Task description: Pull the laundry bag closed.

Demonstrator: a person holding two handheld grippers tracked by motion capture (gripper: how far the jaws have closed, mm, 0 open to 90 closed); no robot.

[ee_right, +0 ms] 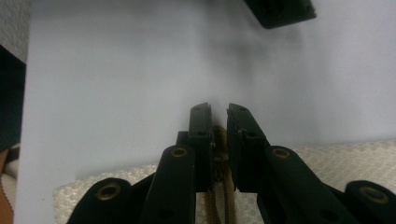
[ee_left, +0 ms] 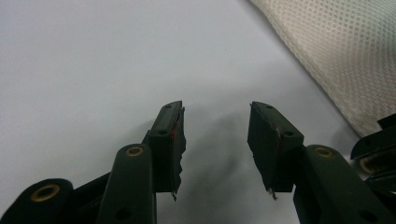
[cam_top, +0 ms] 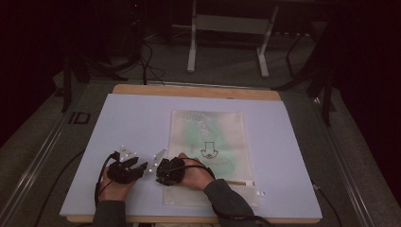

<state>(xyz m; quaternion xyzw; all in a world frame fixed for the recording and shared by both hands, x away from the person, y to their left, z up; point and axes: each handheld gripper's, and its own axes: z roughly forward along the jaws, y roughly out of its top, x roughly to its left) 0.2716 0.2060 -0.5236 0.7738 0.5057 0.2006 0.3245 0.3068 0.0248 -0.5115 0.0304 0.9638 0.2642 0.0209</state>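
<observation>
While the left gripper [ee_left: 215, 144] is held with its jaws spread wide over bare table and nothing between them, the right gripper [ee_right: 218, 135] is seen nearly closed on something thin and brownish at the edge of a mesh bag [cam_top: 208, 151], most likely a zipper pull or the zipper itself, though this cannot be made out with certainty. From above, both grippers are found close together near the front of the table, the left one [cam_top: 125, 170] just beside the bag's left edge and the right one [cam_top: 169, 171] resting on the bag's lower left part. The bag is laid flat, lengthwise, on a pale sheet [cam_top: 123, 127] that covers the wooden table [cam_top: 189, 91], with a green item faintly visible inside and a printed arrow on its face. It is judged to be light, soft and floppy, likely to bunch or slide on the smooth sheet when pulled, so a second hold is best taken on the fabric edge right beside the zipper, to keep it taut, while only the small stiff pull is pinched.
</observation>
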